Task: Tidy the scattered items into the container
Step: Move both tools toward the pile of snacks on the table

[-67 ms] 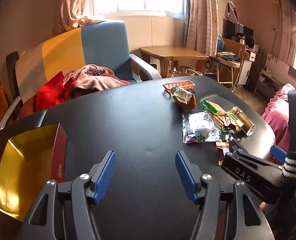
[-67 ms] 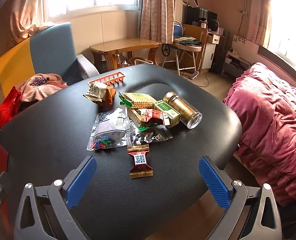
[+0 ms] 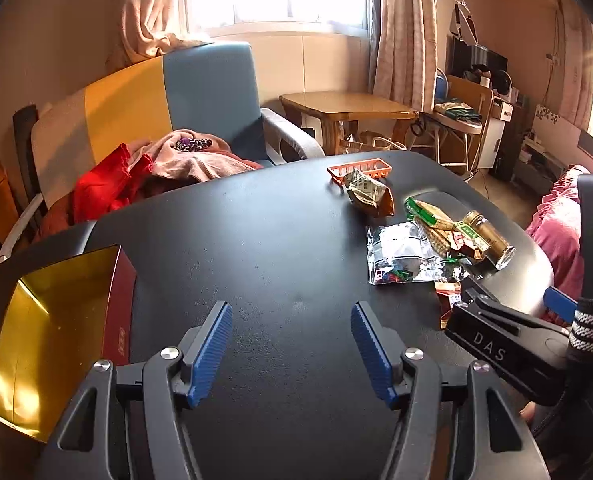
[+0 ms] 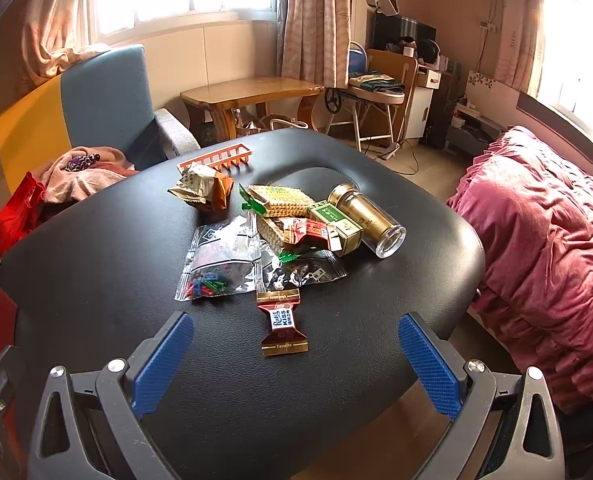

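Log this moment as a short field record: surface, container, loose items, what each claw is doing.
surface: black table
container: red box with gold lining, at the table's left edge, nothing visible inside
loose items: wrapped candy, clear bags, biscuit packs, small green carton, gold jar on its side, crumpled wrapper, orange rack
left claw: open, holding nothing, over bare table
right claw: open, holding nothing, nearest the wrapped candy

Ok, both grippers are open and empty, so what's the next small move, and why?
Probably ease the right gripper forward and down over the wrapped candy. It is the nearest item, lying alone on the black table between the open jaws. The gold-lined box by the left gripper holds nothing yet.
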`<state>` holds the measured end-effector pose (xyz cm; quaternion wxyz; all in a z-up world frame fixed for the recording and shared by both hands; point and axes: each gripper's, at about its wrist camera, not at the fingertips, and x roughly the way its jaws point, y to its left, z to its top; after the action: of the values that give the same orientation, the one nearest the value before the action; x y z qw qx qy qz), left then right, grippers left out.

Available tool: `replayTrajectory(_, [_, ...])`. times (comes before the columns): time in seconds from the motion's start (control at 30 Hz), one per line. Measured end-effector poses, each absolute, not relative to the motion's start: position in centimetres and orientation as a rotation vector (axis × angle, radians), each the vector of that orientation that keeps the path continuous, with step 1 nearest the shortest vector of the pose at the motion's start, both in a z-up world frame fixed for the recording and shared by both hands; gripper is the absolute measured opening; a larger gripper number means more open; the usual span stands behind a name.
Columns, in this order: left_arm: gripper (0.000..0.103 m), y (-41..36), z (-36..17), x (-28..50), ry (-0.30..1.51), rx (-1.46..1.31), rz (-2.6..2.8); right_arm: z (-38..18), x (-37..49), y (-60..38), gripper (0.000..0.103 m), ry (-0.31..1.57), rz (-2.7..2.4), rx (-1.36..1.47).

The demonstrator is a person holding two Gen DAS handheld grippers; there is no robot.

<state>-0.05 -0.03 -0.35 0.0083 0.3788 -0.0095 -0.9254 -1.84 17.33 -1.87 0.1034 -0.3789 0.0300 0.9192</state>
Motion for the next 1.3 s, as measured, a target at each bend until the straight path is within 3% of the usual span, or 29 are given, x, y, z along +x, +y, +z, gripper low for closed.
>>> replayTrajectory(0.73, [0.063,-0.7,-4.0,0.2,-0.079,1.293,-2.845,-2.3,-1.3,17.2,0.103,0.143,2.713,-1.189])
replayTrajectory(1.0, [0.063,-0.8,-7.9,-0.4,-0.137,1.448,-2.791,-3.2,-1.3,18.2,0.103,0.234,2.768,-1.232])
replayTrajectory(1.3, [0.063,-1.3,-11.2,-1.1,-0.168,1.54,-2.761,-2.9,-5.3,20.7,0.103,0.488,2.927,-1.309])
